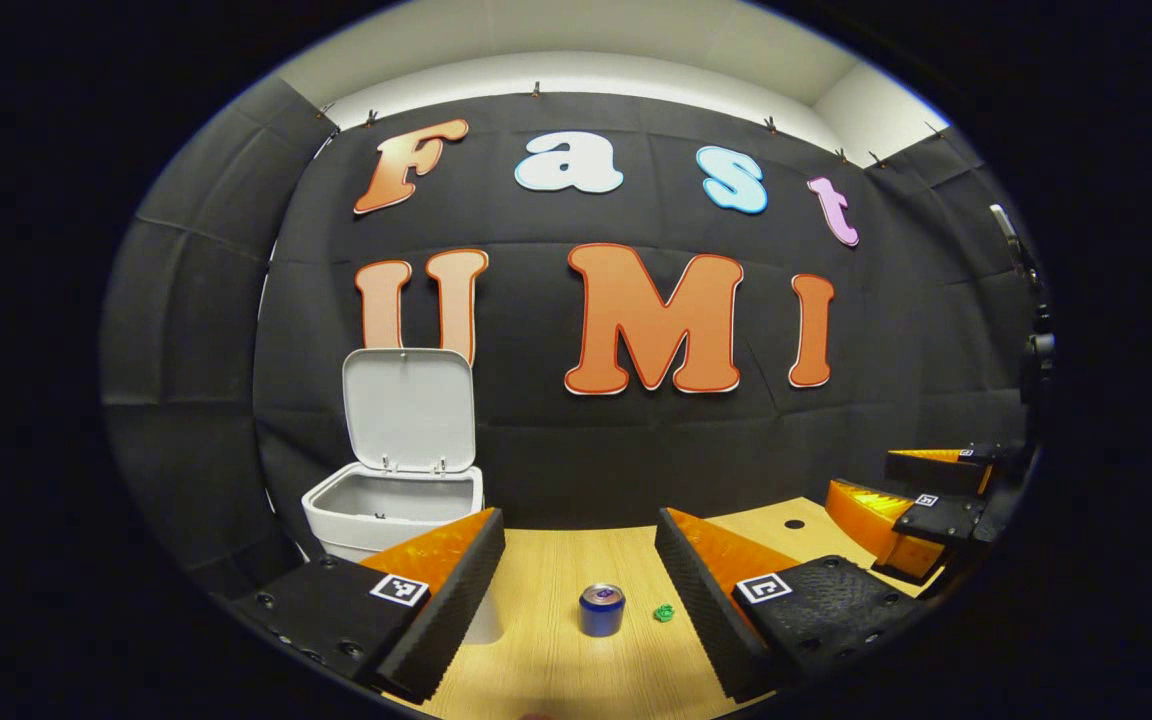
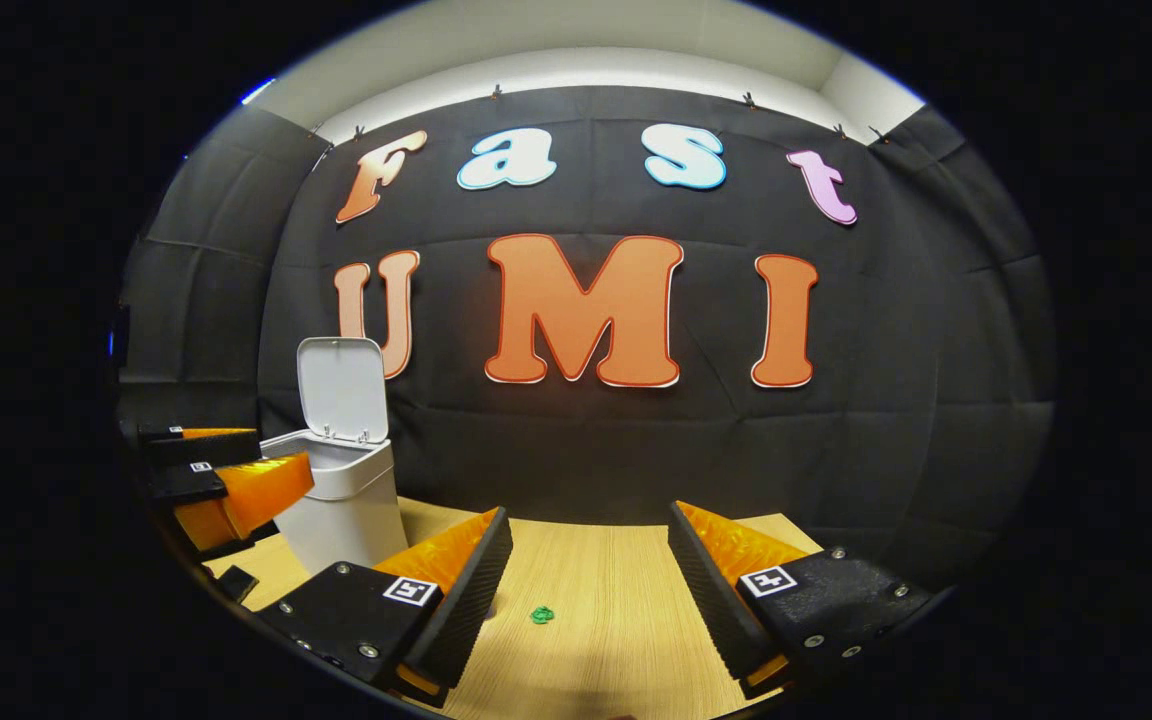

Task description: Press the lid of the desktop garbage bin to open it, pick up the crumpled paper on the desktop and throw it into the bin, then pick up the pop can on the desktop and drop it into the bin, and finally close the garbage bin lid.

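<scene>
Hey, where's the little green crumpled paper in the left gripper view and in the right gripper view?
Left gripper view: the crumpled paper lies on the table, low and right of centre, just right of the pop can.
Right gripper view: the paper lies low, near centre, between that gripper's open fingers.
Shared landmark: the white bin, lid up, at left.

On the desk (image 1: 556, 570), bin (image 1: 391, 505) back-left of can (image 1: 602, 610); paper (image 1: 664, 612) seemingly just right.
</scene>
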Demonstrator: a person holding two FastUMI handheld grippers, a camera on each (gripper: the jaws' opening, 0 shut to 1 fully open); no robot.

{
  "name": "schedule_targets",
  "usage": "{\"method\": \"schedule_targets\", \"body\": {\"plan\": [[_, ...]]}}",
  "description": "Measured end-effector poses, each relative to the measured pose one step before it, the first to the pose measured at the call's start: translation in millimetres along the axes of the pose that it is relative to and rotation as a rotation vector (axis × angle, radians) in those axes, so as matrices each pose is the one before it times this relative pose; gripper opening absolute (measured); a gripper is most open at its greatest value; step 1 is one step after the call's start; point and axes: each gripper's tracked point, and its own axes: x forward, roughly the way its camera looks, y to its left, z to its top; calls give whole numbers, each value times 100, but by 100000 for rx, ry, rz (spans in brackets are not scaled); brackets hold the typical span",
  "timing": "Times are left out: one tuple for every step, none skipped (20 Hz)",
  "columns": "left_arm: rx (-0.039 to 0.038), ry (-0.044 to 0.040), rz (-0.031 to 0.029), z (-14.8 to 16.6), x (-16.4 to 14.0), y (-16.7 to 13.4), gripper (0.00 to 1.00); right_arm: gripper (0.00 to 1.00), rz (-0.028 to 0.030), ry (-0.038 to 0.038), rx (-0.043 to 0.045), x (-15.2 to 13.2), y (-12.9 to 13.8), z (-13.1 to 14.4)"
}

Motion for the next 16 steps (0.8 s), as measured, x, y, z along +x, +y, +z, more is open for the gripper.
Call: {"method": "schedule_targets", "body": {"plan": [[611, 17, -405, 58, -58, -95, 96, 94, 408, 119, -162, 10, 188, -60], [487, -535, -318, 149, -59, -22, 95, 94, 433, 341, -231, 64, 211, -140], [361, -231, -401, 70, -42, -76, 95, 94, 106, 210, -192, 32, 83, -73], [276, -405, -625, 6, -8, -158, 95, 94, 148, 24, 47, 18, 13, -50], [288, 37, -157, -33, -21, -65, 95, 94, 551, -181, 36, 103, 163, -67], [158, -83, -17, 78, -52, 201, 95, 94, 1176, -258, -160, 206, 312, -283], [173, -214, 315, 151, -48, 268, 95, 94, 1266, 284, -161, 344, 363, -556], [165, -441, 232, 98, -179, 312, 95, 94, 902, 1077, -494, 572, 234, -1072], [591, -16, 665, 100, -178, 301, 95, 94, 745, 2287, -1301, 821, 180, -1415], [245, -484, 802, 111, -252, 594, 95, 94, 836, 2787, -878, 1072, 403, -1602], [162, -182, 733, 183, -281, 468, 99, 94, 1086, 3186, -284, 1242, 468, -1648], [288, -175, 823, 233, -145, 541, 99, 94, 1560, 3520, -343, 1354, 587, -1684], [447, 4, 837, 197, -129, 393, 95, 94, 1644, 4285, -1455, 1675, 710, -1825], [737, -304, 1083, 100, -129, 470, 95, 94, 1380, 5479, -1572, 1646, 491, -1965], [869, -222, 755, 69, -260, 389, 95, 94, 1216, 3796, -794, 1724, 539, -1290], [1167, -106, 1058, 23, -161, 423, 95, 95, 998, 4117, -400, 1526, 312, -1462]]}}
